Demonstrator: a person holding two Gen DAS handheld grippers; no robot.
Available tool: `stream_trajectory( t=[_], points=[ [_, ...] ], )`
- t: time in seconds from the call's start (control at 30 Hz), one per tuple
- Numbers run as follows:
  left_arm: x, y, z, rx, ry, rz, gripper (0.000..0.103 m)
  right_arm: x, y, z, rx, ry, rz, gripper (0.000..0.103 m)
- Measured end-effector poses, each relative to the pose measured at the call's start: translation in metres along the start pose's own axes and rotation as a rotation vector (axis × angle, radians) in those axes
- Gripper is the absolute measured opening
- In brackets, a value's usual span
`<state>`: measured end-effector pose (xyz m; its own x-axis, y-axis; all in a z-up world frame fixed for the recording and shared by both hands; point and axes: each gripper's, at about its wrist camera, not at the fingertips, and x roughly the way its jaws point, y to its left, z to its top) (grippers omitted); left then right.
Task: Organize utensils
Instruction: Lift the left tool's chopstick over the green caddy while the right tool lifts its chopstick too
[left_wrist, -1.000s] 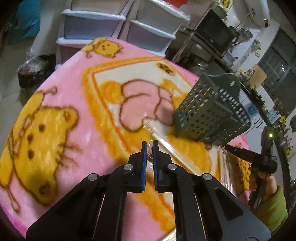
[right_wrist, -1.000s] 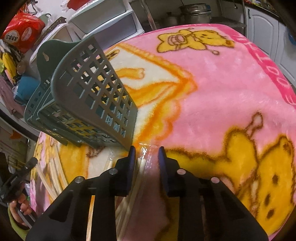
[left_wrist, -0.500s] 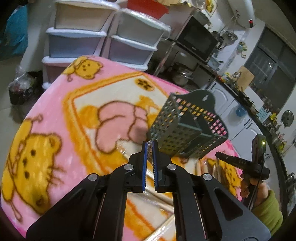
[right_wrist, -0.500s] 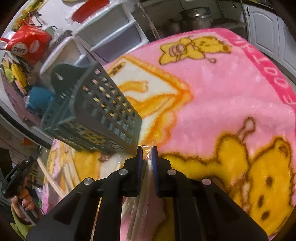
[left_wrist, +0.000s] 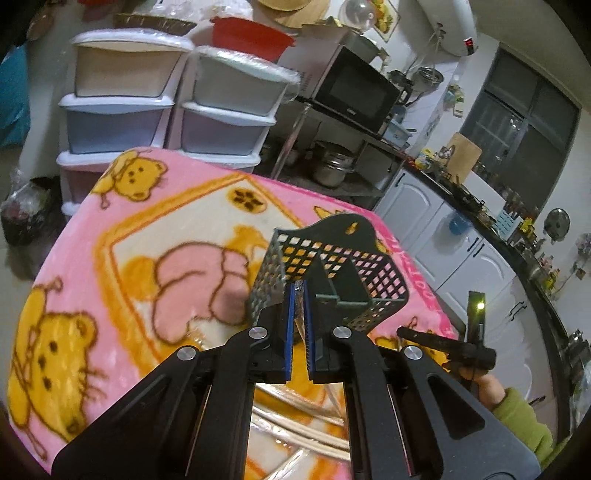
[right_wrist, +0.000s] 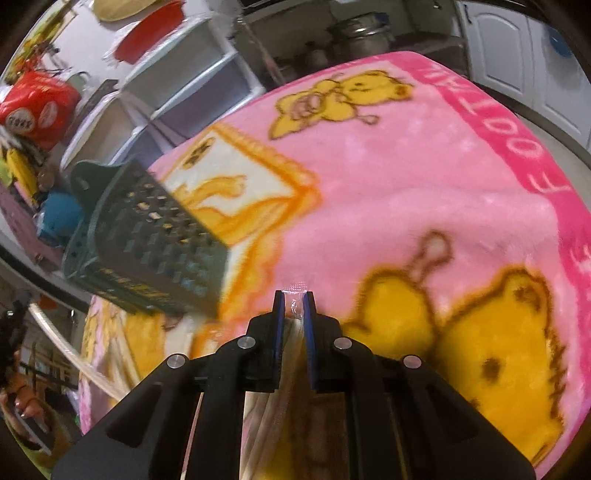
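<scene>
Two grippers are at work over one pink cartoon-bear blanket (left_wrist: 110, 280). On the left side, the left gripper (left_wrist: 299, 328) is clenched on one clear plastic packet (left_wrist: 300, 295) whose tip shows between its blue pads; what is inside that packet cannot be made out from here. Just beyond the fingertips stands one dark green perforated utensil basket (left_wrist: 332, 273), tilted, its open mouth toward the left wrist camera, with inner dividers making several compartments; the packet tip sits at the mouth, though which compartment it lines up with is unclear. Below the gripper, more wrapped chopsticks (left_wrist: 306, 435) lie on the blanket, partly hidden by the black fingers, so their count is uncertain. Toward the right edge of that view, the person's other hand, in a green sleeve, holds the second tool, mostly cut off. In the right wrist view, the same basket (right_wrist: 147, 236) lies to the left, motion-blurred. The right gripper (right_wrist: 294, 325) is closed on one clear wrapped chopstick packet (right_wrist: 293, 291), whose sealed end pokes just past the pads above the blanket; the packet's length runs back under the fingers and out of sight. Behind the table stand two stacks of plastic drawers (left_wrist: 173, 103) and one microwave (left_wrist: 351, 92).
</scene>
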<state>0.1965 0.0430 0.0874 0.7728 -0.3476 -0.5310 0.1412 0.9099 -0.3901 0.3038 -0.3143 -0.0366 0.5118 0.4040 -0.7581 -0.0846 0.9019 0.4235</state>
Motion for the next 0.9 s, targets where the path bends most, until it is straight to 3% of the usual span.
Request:
stream_trajectory(
  t=[0.2,0.37,0.9],
  points=[
    [0.0,-0.012,0.005,0.019,-0.008,-0.014,0.002,0.001,-0.016,0.0,-0.002,-0.016,-0.054,0.01],
    [-0.001,-0.021,0.012,0.037,-0.017,-0.031,0.002,-0.011,-0.01,0.003,-0.035,-0.042,-0.03,0.004],
    [-0.024,-0.057,0.045,0.109,-0.078,-0.107,0.002,-0.125,0.092,0.023,-0.251,-0.287,0.147,0.002]
  ],
)
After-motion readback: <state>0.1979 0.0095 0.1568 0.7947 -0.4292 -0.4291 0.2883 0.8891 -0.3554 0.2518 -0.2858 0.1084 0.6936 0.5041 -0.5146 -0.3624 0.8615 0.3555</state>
